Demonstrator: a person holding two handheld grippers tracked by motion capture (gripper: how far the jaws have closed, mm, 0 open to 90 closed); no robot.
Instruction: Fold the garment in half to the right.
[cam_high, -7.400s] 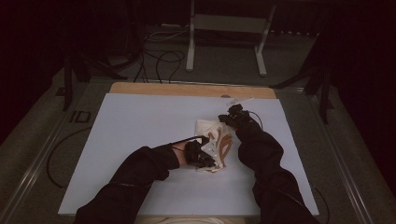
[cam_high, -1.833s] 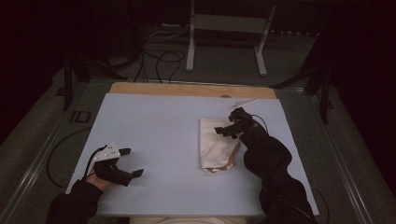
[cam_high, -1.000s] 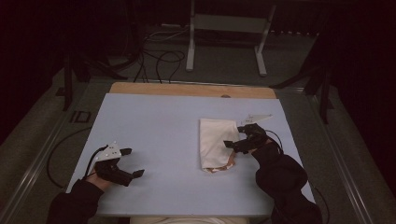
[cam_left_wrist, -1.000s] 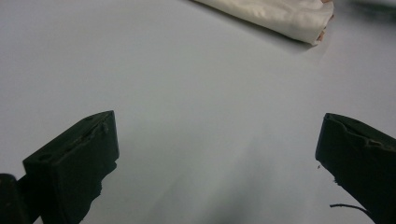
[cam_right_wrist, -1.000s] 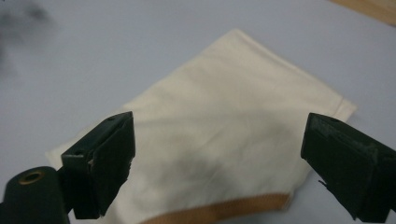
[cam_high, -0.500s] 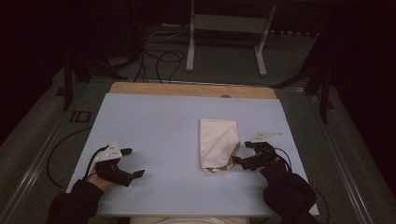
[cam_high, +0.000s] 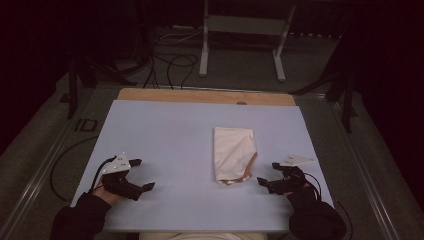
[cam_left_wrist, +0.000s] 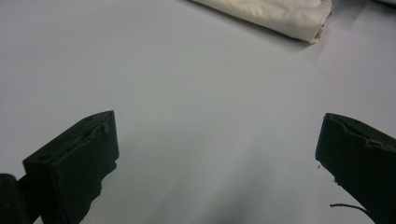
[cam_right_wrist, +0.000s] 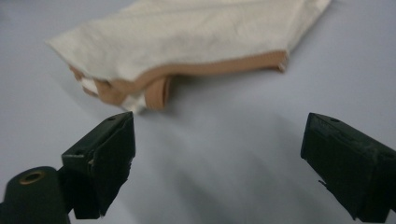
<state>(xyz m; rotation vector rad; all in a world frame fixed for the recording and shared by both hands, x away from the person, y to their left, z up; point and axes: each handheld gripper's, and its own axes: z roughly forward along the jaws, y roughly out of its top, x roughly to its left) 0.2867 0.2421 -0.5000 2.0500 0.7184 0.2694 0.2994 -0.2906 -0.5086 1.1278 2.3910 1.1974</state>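
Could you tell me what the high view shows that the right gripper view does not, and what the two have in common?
High view alone: the whole light blue table, its wooden far edge, the left gripper open at the near left, the person's dark sleeves, and cables and a metal stand on the floor beyond.

Right gripper view alone: a close look at the tan trim and strap under the cloth's near edge.

Shared: the folded cream cloth and the open right gripper short of it.

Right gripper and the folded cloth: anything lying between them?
Nothing. Bare table separates the open right gripper from the folded cloth, seen in the right gripper view.
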